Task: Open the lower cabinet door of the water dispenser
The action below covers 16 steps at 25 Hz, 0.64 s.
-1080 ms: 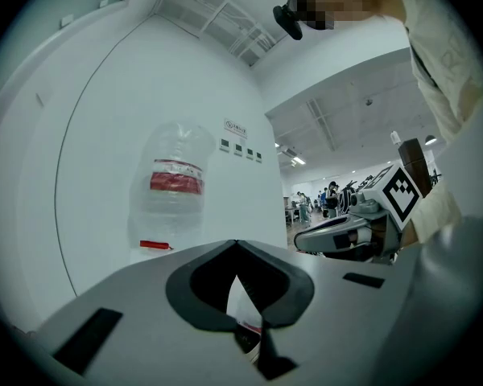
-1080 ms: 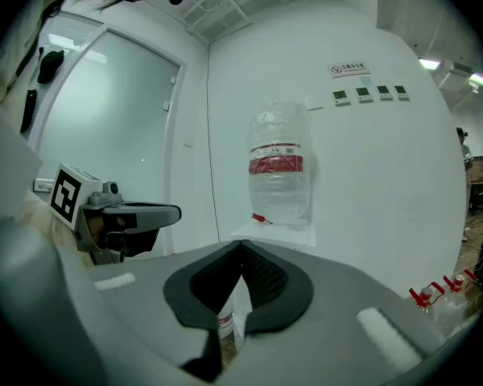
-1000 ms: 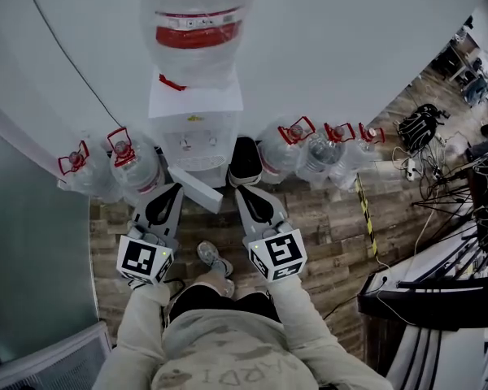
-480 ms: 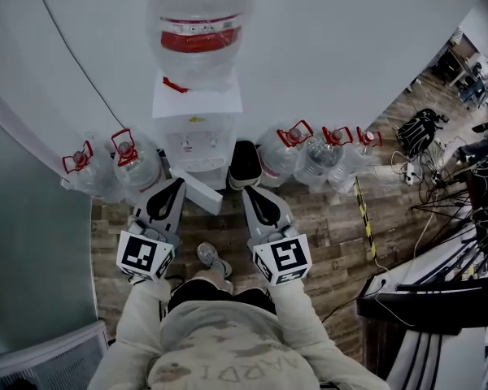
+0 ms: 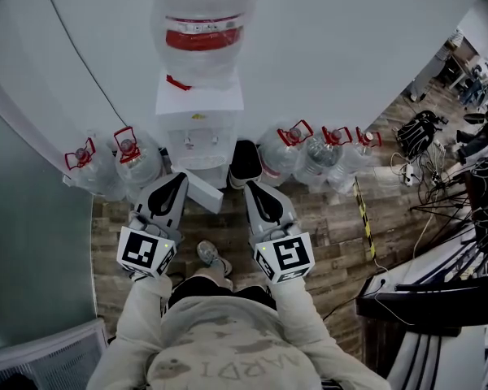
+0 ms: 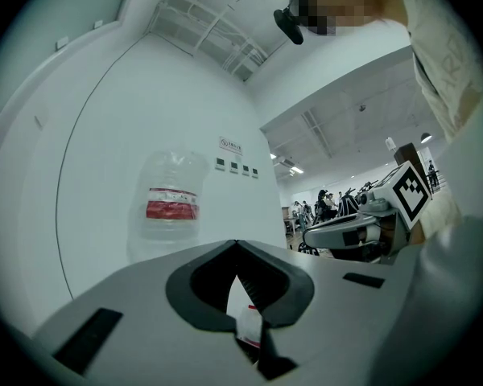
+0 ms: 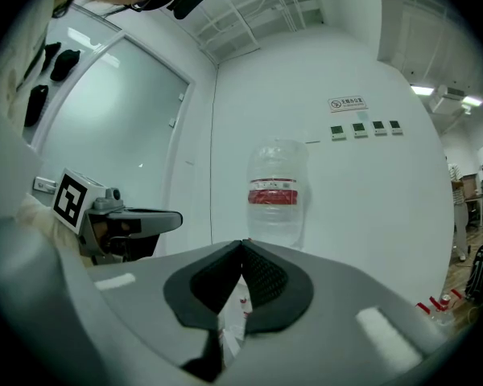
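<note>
White box-shaped water dispenser point(image 5: 199, 108) stands against the white wall, with a clear plastic bottle with red label band point(image 5: 203, 35) on top; the label print is too small to read. Its flat white lower cabinet door point(image 5: 200, 192) stands swung out over the wood-plank floor point(image 5: 325, 218). Left tool point(image 5: 177, 179) and right tool point(image 5: 250, 187): grey shells, jaws pressed together, pinching nothing.

left gripper point(image 5: 177, 179) and right gripper point(image 5: 250, 185) side by side ahead of the torso, both pointing level, each pair of jaws closed tip to tip on nothing, left forearm point(image 5: 140, 309) and right forearm point(image 5: 296, 305) sleeved, tucked close in
</note>
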Motion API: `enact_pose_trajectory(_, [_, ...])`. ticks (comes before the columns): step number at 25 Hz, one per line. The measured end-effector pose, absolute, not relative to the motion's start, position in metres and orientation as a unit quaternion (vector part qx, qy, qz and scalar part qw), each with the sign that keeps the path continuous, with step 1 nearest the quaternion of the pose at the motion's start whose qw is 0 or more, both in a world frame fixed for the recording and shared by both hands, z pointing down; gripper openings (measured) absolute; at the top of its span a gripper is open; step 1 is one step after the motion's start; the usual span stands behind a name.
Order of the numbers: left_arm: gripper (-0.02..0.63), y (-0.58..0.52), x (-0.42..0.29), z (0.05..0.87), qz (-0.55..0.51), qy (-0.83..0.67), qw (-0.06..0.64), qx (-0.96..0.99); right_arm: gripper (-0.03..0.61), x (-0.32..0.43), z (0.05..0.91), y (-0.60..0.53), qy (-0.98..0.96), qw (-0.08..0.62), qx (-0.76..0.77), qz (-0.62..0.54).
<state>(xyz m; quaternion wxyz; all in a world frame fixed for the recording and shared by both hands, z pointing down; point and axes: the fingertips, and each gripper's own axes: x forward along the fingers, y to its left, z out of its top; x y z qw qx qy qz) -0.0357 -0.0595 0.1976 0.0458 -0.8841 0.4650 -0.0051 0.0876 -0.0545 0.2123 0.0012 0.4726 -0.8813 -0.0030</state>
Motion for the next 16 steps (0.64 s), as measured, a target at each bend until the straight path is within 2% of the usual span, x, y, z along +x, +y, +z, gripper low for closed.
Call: enact_pose_trajectory(16, [-0.002, -0.041, -0.039, 0.195, -0.004, 0.462, 0.042, -0.886, 0.008, 0.086, 0.209, -0.036, -0.876, -0.004, 0.482, -0.007])
